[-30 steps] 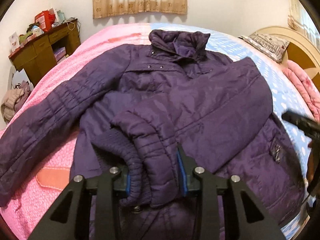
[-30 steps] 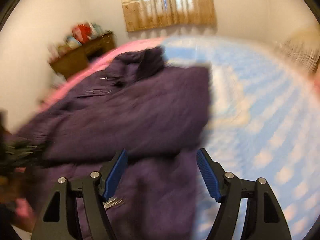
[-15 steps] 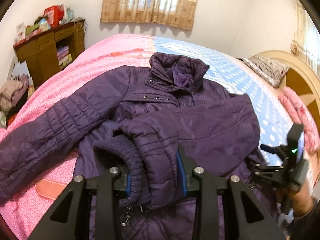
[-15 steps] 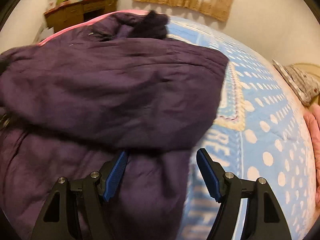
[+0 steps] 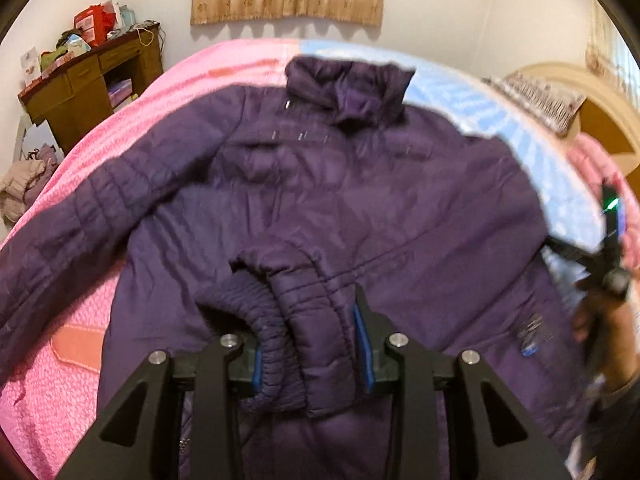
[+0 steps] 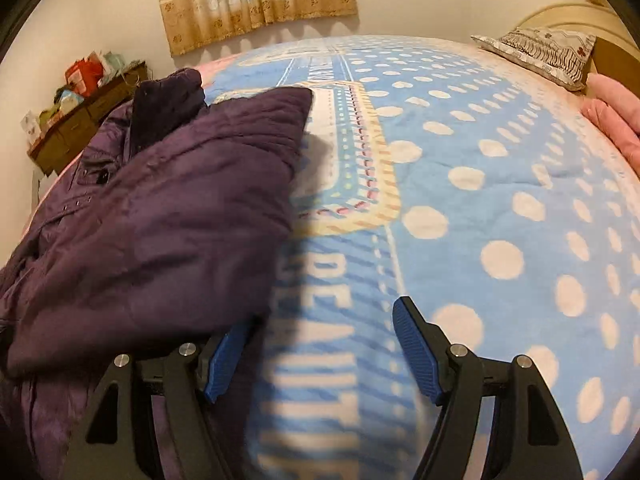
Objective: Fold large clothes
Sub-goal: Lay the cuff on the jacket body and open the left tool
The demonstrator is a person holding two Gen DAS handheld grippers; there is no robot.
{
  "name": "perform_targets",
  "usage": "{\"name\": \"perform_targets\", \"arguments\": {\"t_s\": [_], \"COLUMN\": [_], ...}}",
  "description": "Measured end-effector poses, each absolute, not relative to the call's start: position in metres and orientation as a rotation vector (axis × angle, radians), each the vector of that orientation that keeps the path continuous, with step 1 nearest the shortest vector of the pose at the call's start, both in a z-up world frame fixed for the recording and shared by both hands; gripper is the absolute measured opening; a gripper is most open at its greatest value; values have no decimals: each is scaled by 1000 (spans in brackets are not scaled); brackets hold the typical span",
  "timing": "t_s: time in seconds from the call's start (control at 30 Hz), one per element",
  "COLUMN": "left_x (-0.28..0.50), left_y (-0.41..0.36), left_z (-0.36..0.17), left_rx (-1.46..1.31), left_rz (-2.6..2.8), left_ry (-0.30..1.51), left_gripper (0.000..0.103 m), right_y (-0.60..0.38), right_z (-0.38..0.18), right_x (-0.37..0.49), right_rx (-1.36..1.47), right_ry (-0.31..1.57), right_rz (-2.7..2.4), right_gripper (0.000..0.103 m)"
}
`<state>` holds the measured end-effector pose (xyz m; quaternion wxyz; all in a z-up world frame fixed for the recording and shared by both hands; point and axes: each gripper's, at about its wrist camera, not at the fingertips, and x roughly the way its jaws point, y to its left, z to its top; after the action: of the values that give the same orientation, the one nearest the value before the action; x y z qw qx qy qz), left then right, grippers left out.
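Purple jacket (image 5: 320, 200) blurred; cuff (image 5: 304, 340) pinched inside left claw (image 5: 306, 348).

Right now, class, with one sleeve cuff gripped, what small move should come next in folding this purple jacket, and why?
Probably lay the sleeve cuff down on the purple jacket front and release it. The left gripper holds the cuff already across the chest, while the other sleeve lies spread on the pink blanket. The right gripper is open over the dotted blue blanket.

Jacket cuff (image 5: 308, 344) between left tongs (image 5: 306, 320)
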<state>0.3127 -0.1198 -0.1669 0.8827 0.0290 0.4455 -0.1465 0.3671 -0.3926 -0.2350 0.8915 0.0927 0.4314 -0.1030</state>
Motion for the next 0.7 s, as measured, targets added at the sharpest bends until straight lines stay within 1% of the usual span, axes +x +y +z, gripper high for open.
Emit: {"name": "perform_targets", "arguments": {"t_s": [0.07, 0.13, 0.2, 0.27, 0.3, 0.33, 0.37, 0.47, 0.6, 0.7], "left_x": [305, 292, 285, 275, 271, 267, 263, 261, 276, 301], "left_y": [-117, -113, -108, -102, -100, -100, -101, -106, -129, -153], "left_z": [-168, -161, -152, -140, -132, -124, -116, -96, -92, -115], "left_rx": [100, 154, 166, 174, 179, 185, 187, 158, 161, 201], "left_rz": [-304, -299, -302, -274, -257, -233, -213, -185, -197, -186], "left_ry": [918, 889, 876, 827, 793, 756, 719, 629, 603, 630], "left_gripper": [46, 47, 53, 65, 68, 76, 87, 98, 102, 103], "right_y": [-394, -396, -400, -398, -395, -387, -379, -352, -321, -306], "right_z": [-228, -212, -192, -167, -157, -148, -144, -142, -166, -189], "right_x": [356, 341, 327, 328, 329, 335, 340, 370, 410, 423], "right_rx": [145, 80, 64, 78, 90, 96, 94, 88, 75, 42], "right_ry": [920, 914, 869, 776, 737, 698, 681, 648, 674, 717], "right_rz": [-227, -268, -289, -287, -258, -225, -209, -138, -95, -83], "right_gripper": [72, 72, 72, 72, 72, 72, 72, 72, 72, 72]}}
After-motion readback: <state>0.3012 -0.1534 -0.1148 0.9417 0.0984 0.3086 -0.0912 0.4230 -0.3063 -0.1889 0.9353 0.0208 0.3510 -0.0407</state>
